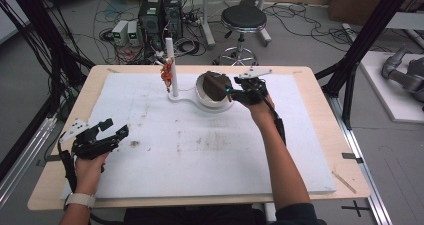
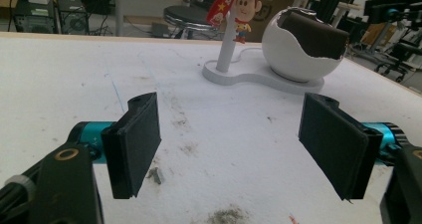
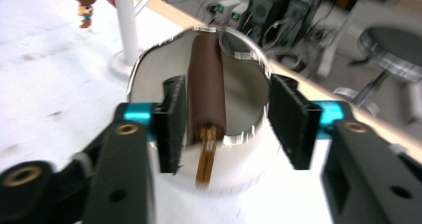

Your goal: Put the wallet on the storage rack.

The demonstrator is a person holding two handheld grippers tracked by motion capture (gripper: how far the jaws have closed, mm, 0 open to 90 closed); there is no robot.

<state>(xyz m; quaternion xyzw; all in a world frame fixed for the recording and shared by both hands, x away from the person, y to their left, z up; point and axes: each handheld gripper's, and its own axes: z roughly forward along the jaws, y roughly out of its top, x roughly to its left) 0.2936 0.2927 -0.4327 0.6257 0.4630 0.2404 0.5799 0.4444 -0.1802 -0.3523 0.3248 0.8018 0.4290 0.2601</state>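
Note:
A white eggshell-shaped bowl (image 1: 206, 101) (image 2: 293, 59) (image 3: 241, 84) stands on a white base at the back middle of the table. A brown flat piece (image 1: 216, 85) (image 2: 313, 35) (image 3: 205, 79) with a tan stick end leans inside it. My right gripper (image 1: 233, 92) (image 3: 231, 122) is open at the bowl's rim, with the brown piece between its jaws close to the left pad (image 3: 171, 124) and well clear of the other pad. My left gripper (image 1: 119, 127) (image 2: 234, 139) is open over the board at the left, with nothing between its jaws.
A white post (image 1: 171, 67) (image 3: 125, 25) rises from the same base, with a small cowboy figure (image 1: 166, 73) (image 2: 243, 10) hanging on it. A stained white foam board (image 1: 200, 150) covers the wooden table. Behind the table are a stool (image 1: 243, 19), computer cases (image 1: 160, 15) and cables.

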